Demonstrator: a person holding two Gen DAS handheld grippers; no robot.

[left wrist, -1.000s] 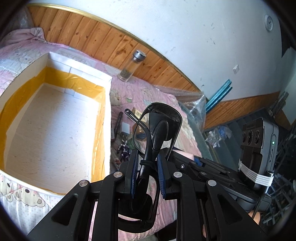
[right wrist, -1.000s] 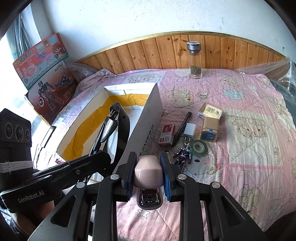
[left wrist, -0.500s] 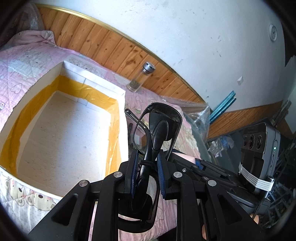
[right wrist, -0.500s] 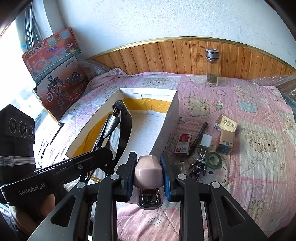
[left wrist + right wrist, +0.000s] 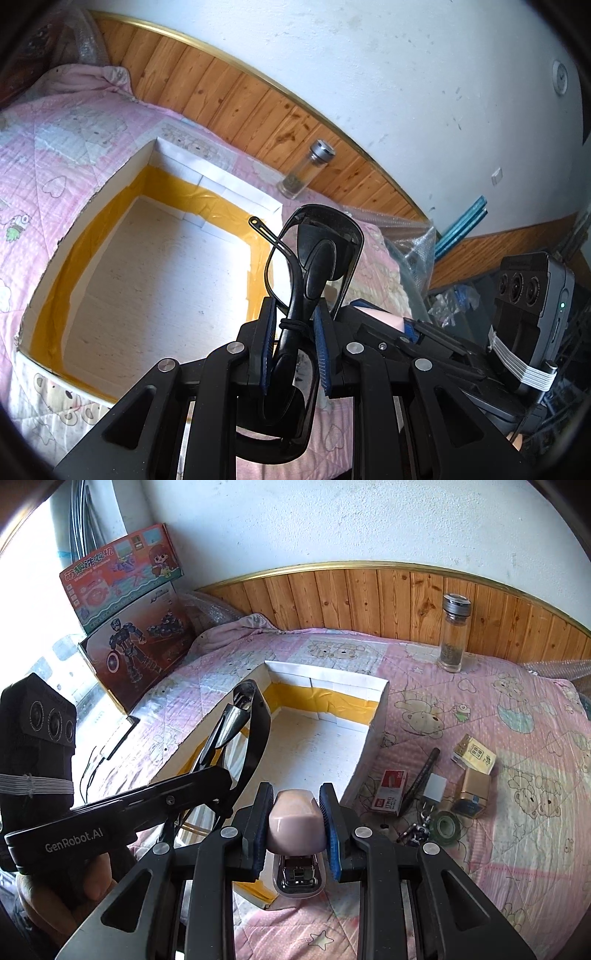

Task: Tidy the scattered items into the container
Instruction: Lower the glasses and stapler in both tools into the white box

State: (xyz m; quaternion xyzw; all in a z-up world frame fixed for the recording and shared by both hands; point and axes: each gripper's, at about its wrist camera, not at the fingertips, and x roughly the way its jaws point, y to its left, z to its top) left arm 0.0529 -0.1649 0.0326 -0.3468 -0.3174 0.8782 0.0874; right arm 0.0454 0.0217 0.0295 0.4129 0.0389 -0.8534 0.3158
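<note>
The box (image 5: 373, 716) on the bed (image 5: 517, 849) looks bare inside as far as both views show, so nothing has been put away yet. Two things are on their way: the left gripper (image 5: 295, 341) has its fingers clenched on a folded pair of black glasses (image 5: 314, 258), and the right gripper (image 5: 297, 821) has its fingers clamped on the sides of a pink stapler (image 5: 296, 823). The glasses stick up beyond the fingertips over the box's near right corner; the stapler hangs over the box's near edge, its metal mouth facing the camera. Left to gather, beside the box's right wall towards the near edge of the bed: a red staple box (image 5: 389, 792), a dark pen (image 5: 421, 775), a white plug (image 5: 434, 788), a gold box (image 5: 472, 794), a cream packet (image 5: 474, 753), a roll of green tape (image 5: 447, 821) and what may be a small toy figure (image 5: 417, 830). A glass bottle (image 5: 452, 635) stands by the headboard.
</note>
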